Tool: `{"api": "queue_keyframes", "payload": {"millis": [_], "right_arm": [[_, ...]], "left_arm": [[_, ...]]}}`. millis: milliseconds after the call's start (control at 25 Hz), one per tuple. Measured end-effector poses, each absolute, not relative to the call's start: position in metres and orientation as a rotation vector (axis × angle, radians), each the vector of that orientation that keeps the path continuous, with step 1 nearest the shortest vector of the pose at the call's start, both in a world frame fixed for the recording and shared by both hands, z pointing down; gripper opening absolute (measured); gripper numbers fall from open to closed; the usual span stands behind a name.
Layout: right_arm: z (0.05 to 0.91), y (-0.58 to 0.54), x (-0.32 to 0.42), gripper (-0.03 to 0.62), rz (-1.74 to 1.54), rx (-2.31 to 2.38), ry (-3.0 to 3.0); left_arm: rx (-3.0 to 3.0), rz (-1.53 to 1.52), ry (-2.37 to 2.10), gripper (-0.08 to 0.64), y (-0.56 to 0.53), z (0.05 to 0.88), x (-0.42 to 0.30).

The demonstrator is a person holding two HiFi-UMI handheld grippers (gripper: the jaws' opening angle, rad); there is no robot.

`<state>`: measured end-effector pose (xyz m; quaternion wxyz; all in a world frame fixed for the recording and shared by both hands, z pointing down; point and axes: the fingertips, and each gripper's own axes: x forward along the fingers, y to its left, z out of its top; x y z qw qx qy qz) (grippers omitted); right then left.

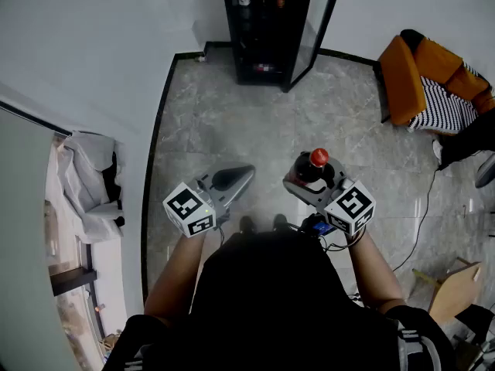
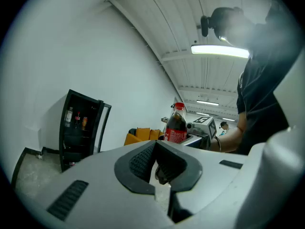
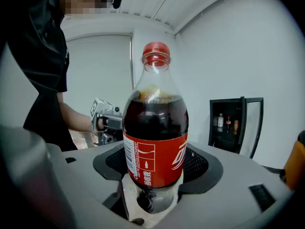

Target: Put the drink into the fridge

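**head view.**
- left tool (image 1: 232,178): grey, with a marker cube at the rear. the jaws are together and carry nothing.
- right tool (image 1: 311,178): clamped on the plastic cola bottle with dark drink, red cap and red label (image 1: 318,159). the bottle is upright in front of the person's body.
- tall black fridge with a glass door (image 1: 267,29): stands at the far wall, across the grey marbled floor (image 1: 232,122). the door is swung open and a few bottles sit on the upper shelf. it is well apart from the held bottle.
- orange upholstered chair (image 1: 418,72): at the right, not involved.

**left gripper view.**
- left tool: pads closed against each other, nothing between them.
- bottle (image 2: 176,127): visible beyond, upright in the right tool.
- fridge (image 2: 78,132): off to the left, door open.

**right gripper view.**
- right tool: both pads press the lower body of the bottle (image 3: 155,142), with the label just above the grip.
- fridge (image 3: 233,123): in the background at the right, still distant.

**progress.**
- done, as judged: the drink is picked up and the fridge door stands open.
- left: carry the bottle across the floor, set it on a shelf, release it, and likely close the door.
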<state>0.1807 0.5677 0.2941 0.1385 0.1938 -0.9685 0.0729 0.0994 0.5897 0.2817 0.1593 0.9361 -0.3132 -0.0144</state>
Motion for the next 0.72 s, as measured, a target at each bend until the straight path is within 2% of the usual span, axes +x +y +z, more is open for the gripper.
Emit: {"api": "queue_keyframes", "payload": {"millis": [720], "right_arm": [[0.295,0.573,0.197,0.316,0.280,0.647,-2.783]], "left_arm": [[2.667,-0.065,-0.867,0.011,0.596,0.283,0.110]]}}
